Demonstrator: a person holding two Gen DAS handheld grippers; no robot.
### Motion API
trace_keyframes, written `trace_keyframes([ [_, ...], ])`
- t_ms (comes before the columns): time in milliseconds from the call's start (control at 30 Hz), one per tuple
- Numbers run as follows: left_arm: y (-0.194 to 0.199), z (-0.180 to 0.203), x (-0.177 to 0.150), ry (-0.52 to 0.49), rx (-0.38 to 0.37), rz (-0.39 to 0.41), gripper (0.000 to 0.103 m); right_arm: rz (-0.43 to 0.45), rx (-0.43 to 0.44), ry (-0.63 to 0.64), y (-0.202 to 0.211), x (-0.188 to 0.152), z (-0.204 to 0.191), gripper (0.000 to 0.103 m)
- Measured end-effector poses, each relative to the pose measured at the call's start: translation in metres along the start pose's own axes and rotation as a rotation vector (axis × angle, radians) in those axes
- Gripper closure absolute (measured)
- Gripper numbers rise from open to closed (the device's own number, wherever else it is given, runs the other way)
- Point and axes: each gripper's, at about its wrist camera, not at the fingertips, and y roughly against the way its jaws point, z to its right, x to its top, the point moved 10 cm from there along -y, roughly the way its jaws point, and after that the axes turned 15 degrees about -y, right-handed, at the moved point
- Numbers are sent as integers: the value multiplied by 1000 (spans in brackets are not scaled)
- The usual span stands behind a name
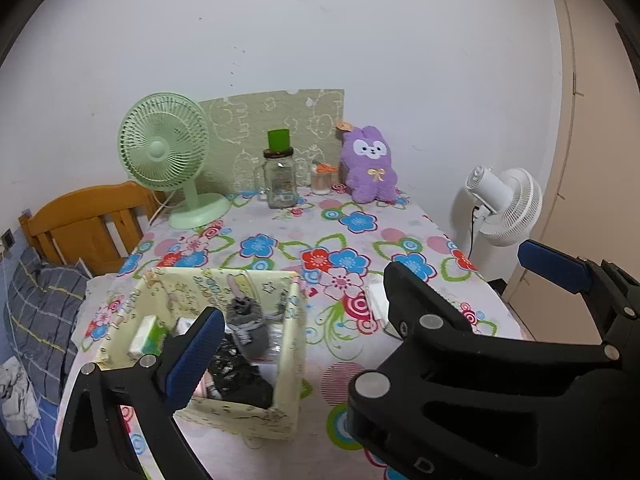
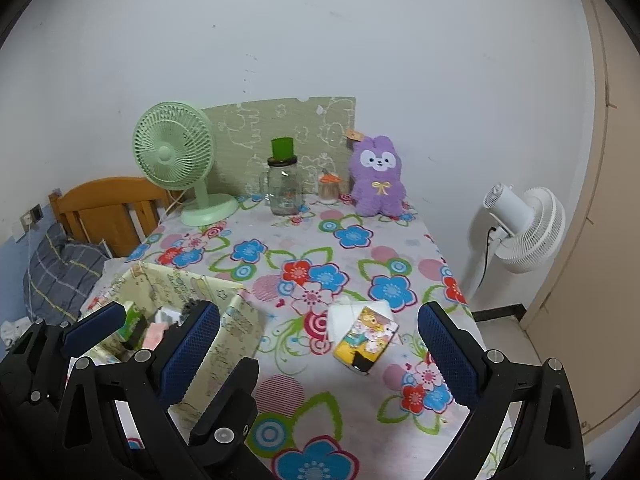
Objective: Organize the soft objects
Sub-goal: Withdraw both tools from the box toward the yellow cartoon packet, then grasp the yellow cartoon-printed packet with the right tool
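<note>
Both tools hover over a desk (image 2: 280, 396) covered in a white cloth printed with bright flowers. The right tool (image 2: 320, 348) has its blue-padded fingers (image 2: 448, 356) spread wide apart with nothing between them; just ahead of them a small yellow cartoon-printed tissue packet (image 2: 366, 338) lies on a folded white tissue (image 2: 348, 314). The left tool (image 1: 320, 356) is also apart and holds nothing, over the near edge of a pale yellow fabric box (image 1: 294, 344) that holds a grey plush toy (image 1: 248, 320) and dark cloth. A purple plush rabbit (image 1: 370, 168) sits upright at the desk's far edge, beside a glass jar with a green lid (image 1: 280, 180) and a mint-green fan (image 1: 164, 148).
</note>
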Motion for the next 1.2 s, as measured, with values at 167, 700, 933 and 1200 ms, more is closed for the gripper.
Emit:
trace_keyframes([
  [167,-11,14,-3,-2,-24,-24,3,-20,-9,-14,-8,-5,16,2],
  [700,-51,57,-7,-22,-77,-67,4,-65,-45,-57,-40,-17,64,2],
  [933,-67,67,-6,-15,-72,-77,4,-72,-45,-69,-54,-17,79,2],
  [1200,-86,75,-13,4,-88,-119,6,-92,-47,-66,-73,-21,90,2],
])
